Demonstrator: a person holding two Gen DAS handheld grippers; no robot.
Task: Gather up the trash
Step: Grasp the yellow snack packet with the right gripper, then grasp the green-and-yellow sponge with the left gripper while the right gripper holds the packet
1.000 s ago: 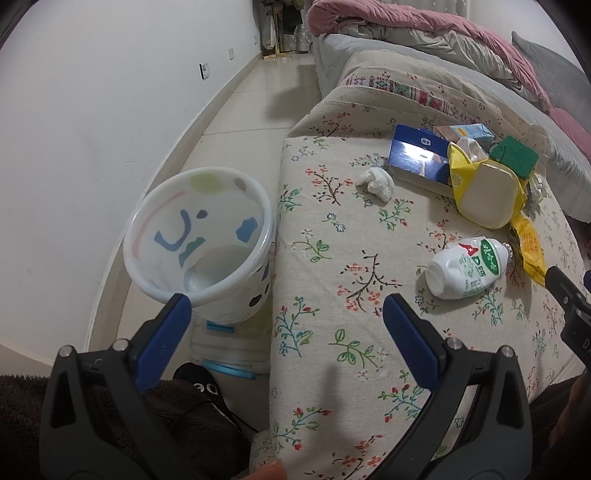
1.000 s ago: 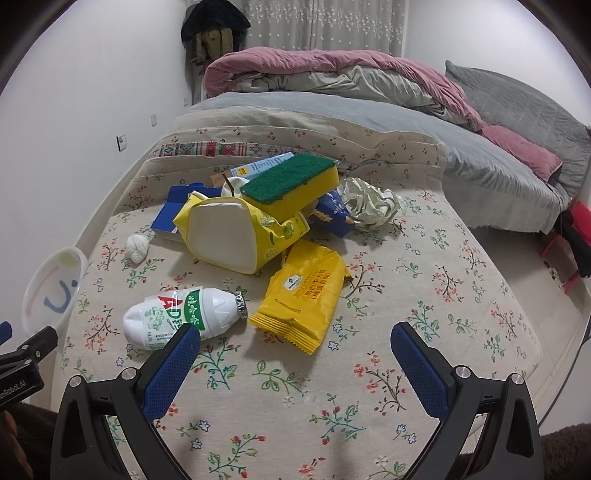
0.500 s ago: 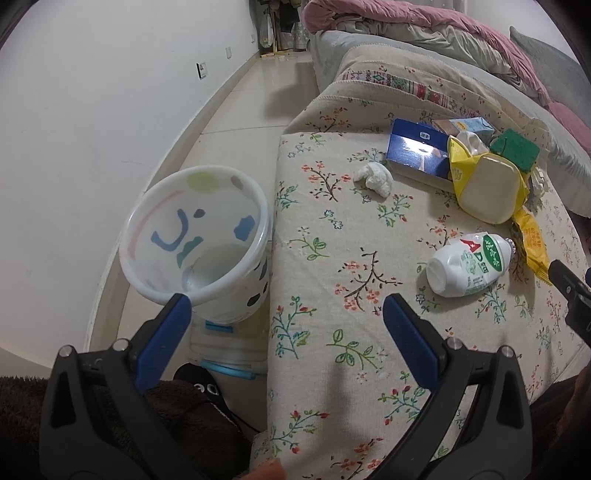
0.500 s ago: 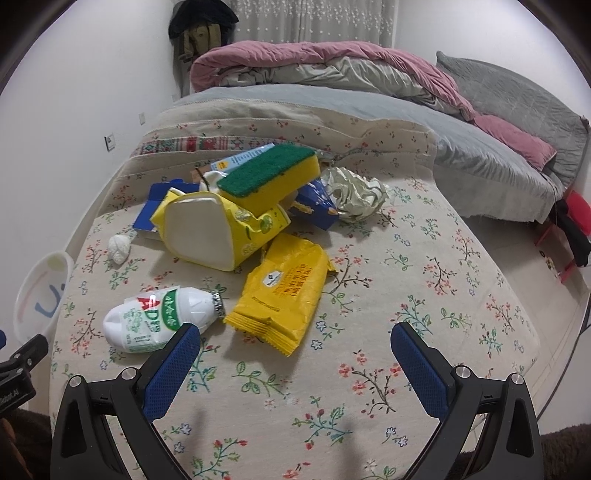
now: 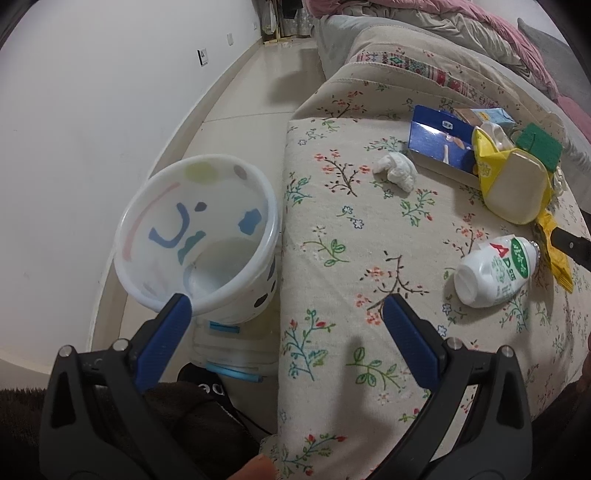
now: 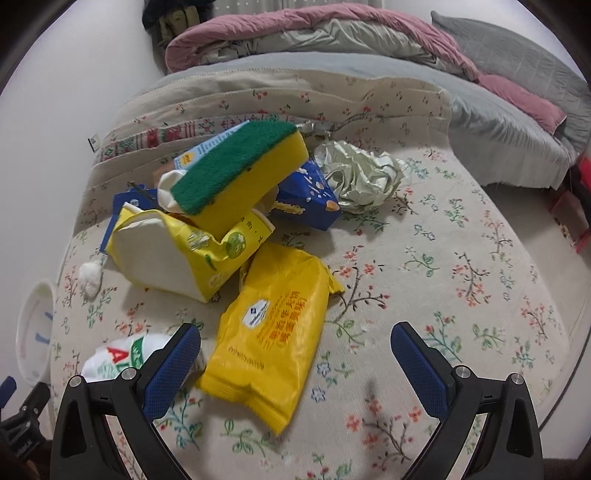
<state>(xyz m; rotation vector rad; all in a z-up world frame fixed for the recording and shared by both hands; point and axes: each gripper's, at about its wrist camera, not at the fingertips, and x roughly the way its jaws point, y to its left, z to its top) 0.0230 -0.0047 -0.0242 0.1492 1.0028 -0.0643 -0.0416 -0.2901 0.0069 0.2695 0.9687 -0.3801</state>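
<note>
Trash lies on a floral cloth [image 6: 461,277]: a yellow snack packet [image 6: 273,332], a white AD bottle [image 5: 495,271] [image 6: 122,356], a torn yellow carton [image 6: 177,251] [image 5: 513,184], a green-and-yellow sponge [image 6: 240,170], blue boxes [image 6: 314,199] [image 5: 439,147], crumpled pale wrapping [image 6: 362,177] and a white tissue wad [image 5: 397,171] [image 6: 90,277]. My right gripper [image 6: 295,347] is open, just short of the yellow packet. My left gripper [image 5: 286,312] is open, straddling the gap between the white bin [image 5: 195,236] and the cloth's edge.
The white bin with coloured marks stands on the floor by the wall, on a clear container [image 5: 236,354]. Behind the cloth lies a bed with pink and grey bedding [image 6: 332,33]. A dark shoe [image 5: 207,387] shows below the bin.
My right gripper has moved forward and down toward the yellow packet, which now looms larger. The left gripper has shifted slightly; the bin stays in place.
</note>
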